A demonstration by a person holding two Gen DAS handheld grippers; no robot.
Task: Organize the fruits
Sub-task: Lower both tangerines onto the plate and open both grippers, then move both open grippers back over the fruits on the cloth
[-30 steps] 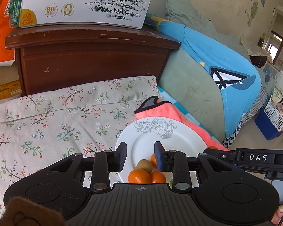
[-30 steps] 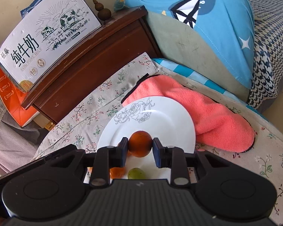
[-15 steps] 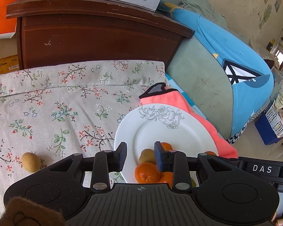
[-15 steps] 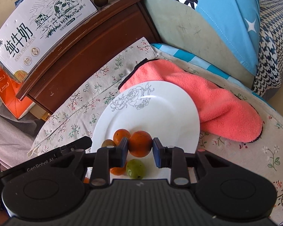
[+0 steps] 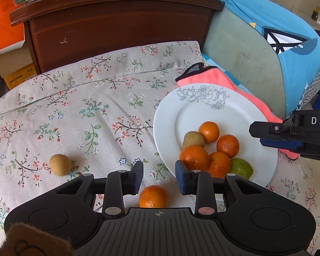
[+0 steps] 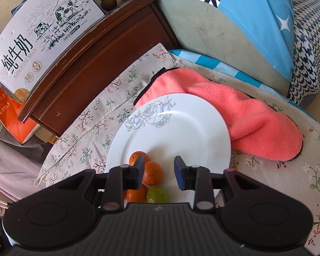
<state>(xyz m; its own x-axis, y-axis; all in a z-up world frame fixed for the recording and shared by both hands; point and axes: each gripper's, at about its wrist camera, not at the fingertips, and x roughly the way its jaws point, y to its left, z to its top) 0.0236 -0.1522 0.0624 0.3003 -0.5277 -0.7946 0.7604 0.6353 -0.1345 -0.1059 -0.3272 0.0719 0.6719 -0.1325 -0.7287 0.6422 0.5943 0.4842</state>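
Both the left gripper [image 5: 159, 178] and right gripper [image 6: 159, 171] gape, holding nothing. 4 oranges [image 5: 209, 149] sit near the plate's [image 5: 204, 111] front edge; the box [image 6: 42, 40] reads "SKIM PURE MILK".

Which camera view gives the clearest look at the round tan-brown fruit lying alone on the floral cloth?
The left wrist view: the round tan-brown fruit lies unobstructed on the floral cloth, left of the left tool. The right wrist view does not show it.
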